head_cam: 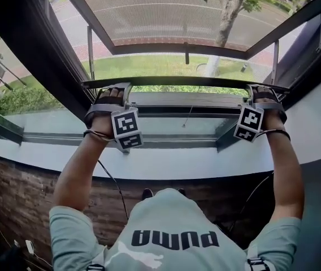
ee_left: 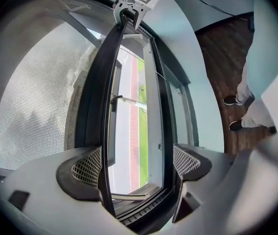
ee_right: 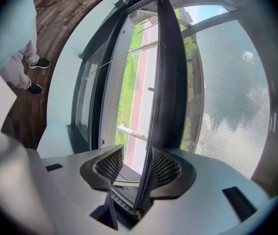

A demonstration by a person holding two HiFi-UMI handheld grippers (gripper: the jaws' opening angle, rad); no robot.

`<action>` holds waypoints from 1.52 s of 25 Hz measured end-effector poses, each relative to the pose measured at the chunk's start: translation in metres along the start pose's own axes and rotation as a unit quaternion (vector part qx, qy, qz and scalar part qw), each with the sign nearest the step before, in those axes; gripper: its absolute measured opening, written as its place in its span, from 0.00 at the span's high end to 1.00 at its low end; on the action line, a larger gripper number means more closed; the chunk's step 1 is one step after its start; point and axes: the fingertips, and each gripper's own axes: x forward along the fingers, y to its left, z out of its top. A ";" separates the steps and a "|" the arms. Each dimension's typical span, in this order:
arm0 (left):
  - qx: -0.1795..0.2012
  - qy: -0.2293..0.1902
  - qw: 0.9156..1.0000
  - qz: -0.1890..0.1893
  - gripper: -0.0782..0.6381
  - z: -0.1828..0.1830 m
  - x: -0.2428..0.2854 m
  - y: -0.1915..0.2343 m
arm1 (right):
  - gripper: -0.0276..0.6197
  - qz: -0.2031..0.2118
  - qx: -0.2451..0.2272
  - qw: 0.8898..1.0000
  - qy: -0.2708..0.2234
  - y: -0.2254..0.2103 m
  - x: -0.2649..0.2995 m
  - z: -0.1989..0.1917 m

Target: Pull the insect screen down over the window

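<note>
The insect screen's grey mesh [head_cam: 166, 16] hangs above its dark pull bar [head_cam: 183, 82], which runs across the window a short way above the bottom frame [head_cam: 183, 103]. My left gripper [head_cam: 112, 96] sits at the bar's left end and my right gripper [head_cam: 262, 95] at its right end. In the left gripper view the bar [ee_left: 107, 106] passes between the wide-apart jaws of the left gripper [ee_left: 136, 165], against the left pad only. In the right gripper view the bar [ee_right: 166, 82] lies against the right pad of the right gripper [ee_right: 138, 166], with a gap on the other side.
A pale curved sill [head_cam: 166, 165] runs below the window, with a brick wall under it. Dark side frames [head_cam: 42, 55] slope in on both sides. Grass, a tree trunk [head_cam: 225, 21] and a road lie outside. The person's shoes [ee_left: 234, 100] stand on the wooden floor.
</note>
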 end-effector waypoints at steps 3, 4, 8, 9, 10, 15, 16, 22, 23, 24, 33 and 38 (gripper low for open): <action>0.003 0.007 1.000 -0.013 0.27 0.000 0.019 -0.023 | 0.68 0.015 -0.003 1.000 0.000 0.024 0.015 0.007; 0.002 0.011 1.000 -0.016 0.27 -0.001 0.024 -0.029 | 0.68 0.019 0.000 1.000 -0.001 0.030 0.019 0.009; -0.012 0.010 0.999 -0.044 0.27 0.004 0.038 -0.056 | 0.68 0.035 0.001 0.999 -0.005 0.059 0.035 0.018; -0.013 0.011 0.999 -0.051 0.27 0.005 0.040 -0.063 | 0.68 0.034 0.000 0.999 -0.004 0.066 0.039 0.020; -0.011 0.016 0.998 -0.057 0.27 0.004 0.042 -0.070 | 0.68 0.030 -0.001 1.000 0.000 0.072 0.043 0.021; -0.014 0.030 0.999 -0.030 0.27 0.000 0.061 -0.077 | 0.68 -0.010 0.011 1.000 0.012 0.078 0.055 0.026; -0.016 0.029 0.999 -0.026 0.27 0.000 0.064 -0.078 | 0.68 -0.012 0.016 1.000 0.011 0.079 0.056 0.027; -0.011 0.047 0.998 -0.028 0.27 0.001 0.067 -0.090 | 0.68 -0.008 0.029 1.000 0.007 0.095 0.063 0.031; -0.013 0.050 0.998 -0.032 0.27 0.001 0.071 -0.096 | 0.68 -0.002 0.027 1.000 0.007 0.101 0.065 0.032; -0.013 0.053 0.998 -0.036 0.27 0.001 0.075 -0.103 | 0.68 0.005 0.024 1.000 0.007 0.109 0.067 0.034; -0.013 0.072 0.996 -0.049 0.27 0.001 0.098 -0.133 | 0.68 0.026 0.023 0.999 0.012 0.143 0.082 0.041; -0.009 0.075 0.995 -0.062 0.27 0.000 0.105 -0.152 | 0.68 0.043 0.009 0.999 0.020 0.165 0.088 0.045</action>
